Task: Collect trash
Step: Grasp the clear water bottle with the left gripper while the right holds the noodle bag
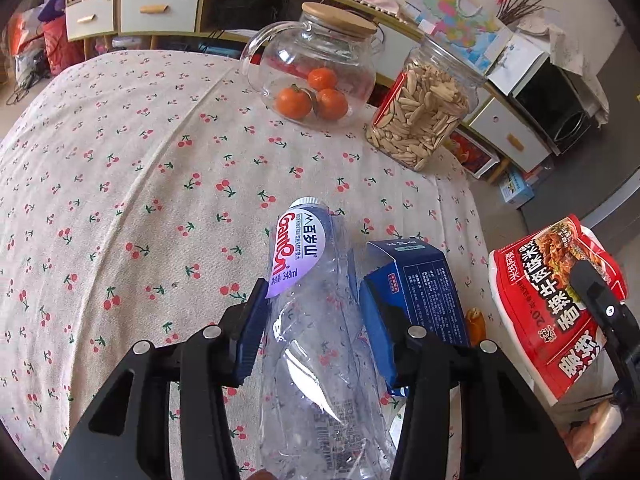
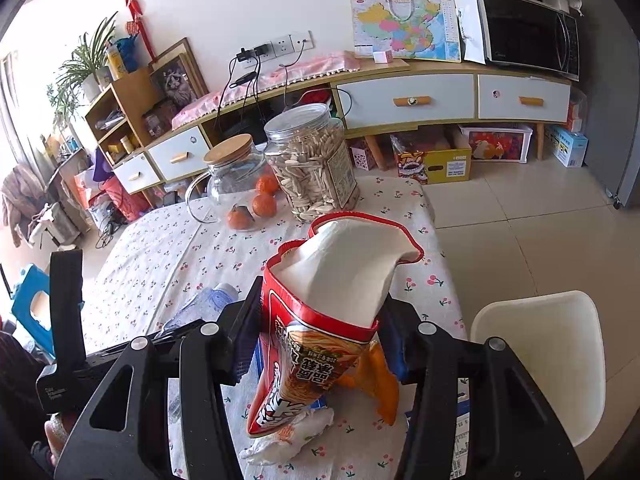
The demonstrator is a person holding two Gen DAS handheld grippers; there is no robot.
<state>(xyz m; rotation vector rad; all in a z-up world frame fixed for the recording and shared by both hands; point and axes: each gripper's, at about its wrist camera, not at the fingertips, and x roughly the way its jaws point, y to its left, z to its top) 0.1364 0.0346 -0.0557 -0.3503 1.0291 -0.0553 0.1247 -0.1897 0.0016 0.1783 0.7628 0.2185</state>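
An empty clear plastic water bottle (image 1: 308, 248) lies on the cherry-print tablecloth (image 1: 140, 160), cap pointing away. My left gripper (image 1: 316, 320) is shut on its middle, with both pads against its sides. To its right lies a blue carton (image 1: 420, 288). My right gripper (image 2: 320, 340) is shut on a squashed red instant-noodle cup (image 2: 320, 292) and holds it mouth-up over the table's right part; the same cup (image 1: 560, 300) shows at the right of the left wrist view. Orange peel (image 2: 384, 376) and a crumpled tissue (image 2: 296, 436) lie under the cup.
A glass teapot (image 1: 316, 64) holding tangerines and a jar of seeds (image 1: 420, 116) stand at the table's far side. A white chair (image 2: 540, 360) is by the right table edge. Beyond are a low cabinet (image 2: 400, 100) and the tiled floor.
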